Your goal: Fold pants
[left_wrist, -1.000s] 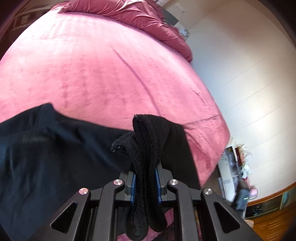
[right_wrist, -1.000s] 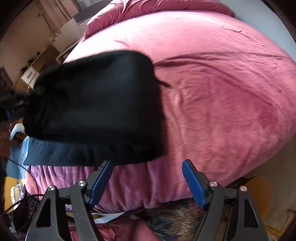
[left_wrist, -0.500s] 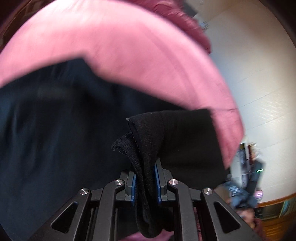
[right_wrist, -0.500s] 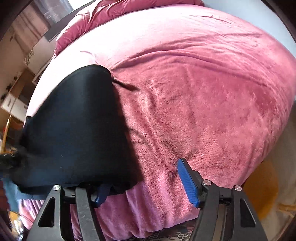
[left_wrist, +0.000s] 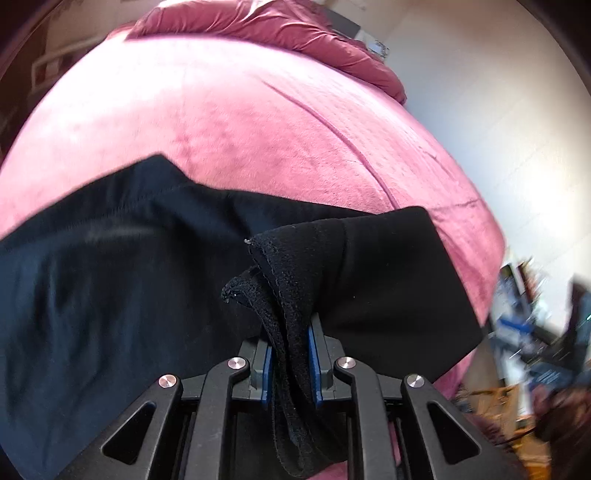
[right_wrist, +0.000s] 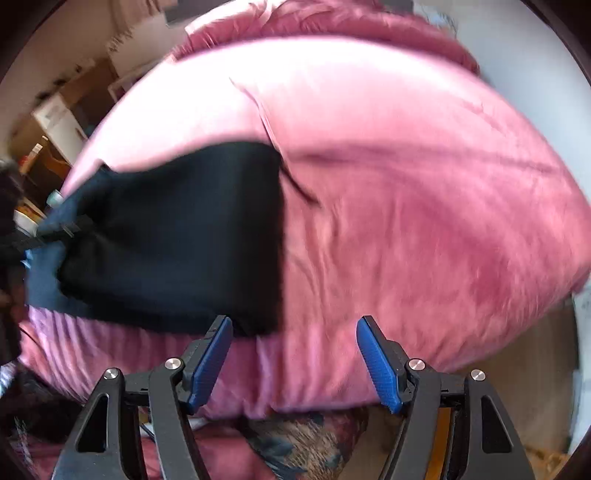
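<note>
The black pants [left_wrist: 110, 280] lie spread on the pink bed [left_wrist: 236, 122], mostly to the left in the left wrist view. My left gripper [left_wrist: 290, 354] is shut on a bunched black edge of the pants, which sticks up between the blue pads. In the right wrist view the pants [right_wrist: 184, 236] show as a folded dark slab at the bed's near left. My right gripper [right_wrist: 293, 358] is open and empty, above the bed's front edge, with its left pad [right_wrist: 210, 358] just below the pants' near corner.
A crumpled pink duvet [left_wrist: 266, 26] lies at the far end of the bed. A pale wall [left_wrist: 498, 110] is to the right in the left wrist view. Wooden furniture [right_wrist: 55, 125] stands at the left, and patterned fabric [right_wrist: 295, 439] lies below the bed edge.
My left gripper, still holding the pants edge, swung over the cloth and back, and the pants now lie flatter. My right gripper stayed open and shifted along the bed's front edge.
</note>
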Demonstrator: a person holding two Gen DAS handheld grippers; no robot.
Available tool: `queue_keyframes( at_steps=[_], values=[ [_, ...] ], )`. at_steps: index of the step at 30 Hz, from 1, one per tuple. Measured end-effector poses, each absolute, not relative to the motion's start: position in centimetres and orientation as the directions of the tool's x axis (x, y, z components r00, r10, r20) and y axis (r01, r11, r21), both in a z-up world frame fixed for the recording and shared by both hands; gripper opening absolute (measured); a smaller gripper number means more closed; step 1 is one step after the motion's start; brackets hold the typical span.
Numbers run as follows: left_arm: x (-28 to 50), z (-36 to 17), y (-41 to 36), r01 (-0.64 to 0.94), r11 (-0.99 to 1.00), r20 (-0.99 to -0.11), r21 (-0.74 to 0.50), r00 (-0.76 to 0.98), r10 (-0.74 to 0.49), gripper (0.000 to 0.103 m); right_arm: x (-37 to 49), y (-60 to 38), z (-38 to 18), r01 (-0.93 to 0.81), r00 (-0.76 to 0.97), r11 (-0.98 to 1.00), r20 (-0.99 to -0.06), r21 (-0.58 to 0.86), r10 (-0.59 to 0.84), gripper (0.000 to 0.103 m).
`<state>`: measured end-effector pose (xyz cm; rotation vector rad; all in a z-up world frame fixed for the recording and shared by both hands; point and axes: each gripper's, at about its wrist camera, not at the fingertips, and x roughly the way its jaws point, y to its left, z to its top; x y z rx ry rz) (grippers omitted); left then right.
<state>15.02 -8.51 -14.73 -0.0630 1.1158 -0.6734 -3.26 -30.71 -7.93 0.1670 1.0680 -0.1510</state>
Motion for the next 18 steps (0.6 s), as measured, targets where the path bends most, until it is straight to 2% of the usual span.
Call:
queue_keyframes(
  at_steps=[3, 6, 12, 14, 18],
  values=[
    [15.1, -15.6, -8.9, 0.439, 0.817, -0.819, -0.375, 0.255, -0.513, 0.016, 0.7, -30.0, -6.7, 0.151, 0.536, 0.982, -0.844, 0.112, 0.014, 0.07],
    [15.1, -15.7, -8.9, 0.418, 0.819, -0.812, -0.394, 0.259, -0.523, 0.016, 4.9, -28.7, -7.7, 0.132, 0.546, 0.986, -0.837, 0.101, 0.012, 0.07],
    [14.9, -15.9, -7.9, 0.432, 0.843, -0.826, -0.32, 0.308, -0.471, 0.017, 10.2, -29.1, -13.4, 0.188, 0.452, 0.971, -0.89, 0.151, 0.051, 0.071],
    [15.1, -16.6, -7.8, 0.432, 0.855, -0.836, -0.289, 0.321, -0.445, 0.02, 10.4, -28.6, -15.2, 0.191, 0.437, 0.976, -0.899, 0.108, 0.014, 0.072],
    [15.5, -17.2, -7.1, 0.375, 0.862, -0.831, -0.34, 0.31, -0.462, 0.026, 10.1, -27.2, -15.6, 0.175, 0.46, 0.984, -0.886, 0.032, -0.053, 0.074]
  ],
)
